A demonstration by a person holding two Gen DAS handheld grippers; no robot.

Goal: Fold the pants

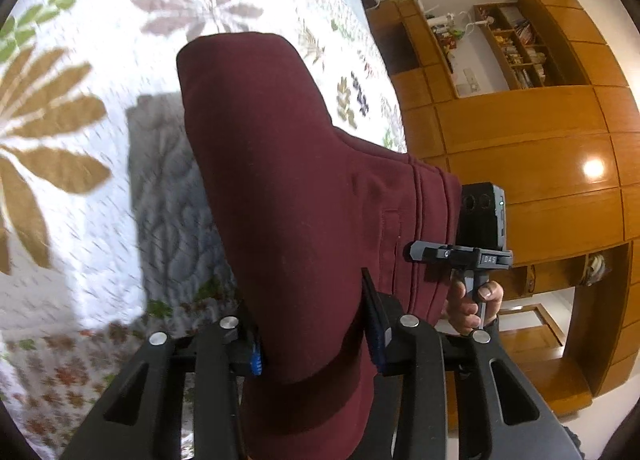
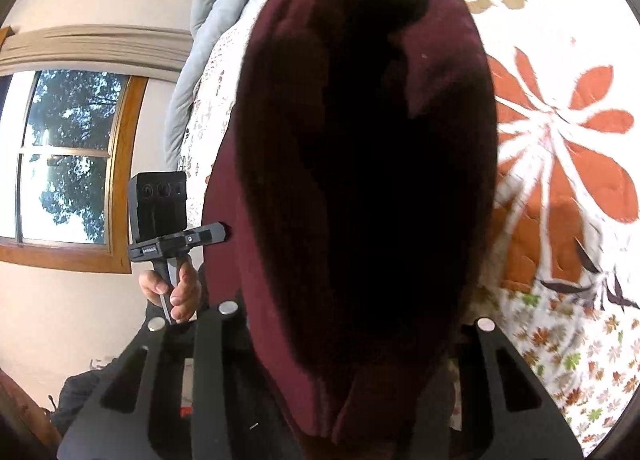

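Dark maroon pants (image 1: 280, 163) hang in the air above a floral quilt (image 1: 80, 59), stretched between both grippers. My left gripper (image 1: 316, 340) is shut on the fabric near the waistband, with the cloth bunched between its fingers (image 1: 376, 324). Across from it, a hand holds my right gripper (image 1: 416, 252), whose tip is at the waistband's other end. In the right wrist view the pants (image 2: 360, 139) drape over my right gripper (image 2: 352, 332) and hide its fingertips; the cloth hangs from it. The left gripper (image 2: 220, 232) meets the fabric's left edge there.
The quilt (image 2: 560, 139) covers a bed under the pants, and the pants cast a grey shadow (image 1: 168, 179) on it. A wooden wall cabinet (image 1: 540, 139) stands beyond the bed's edge. A grey-blue comforter (image 2: 216, 19) lies at the bed's far side, near a window (image 2: 68, 155).
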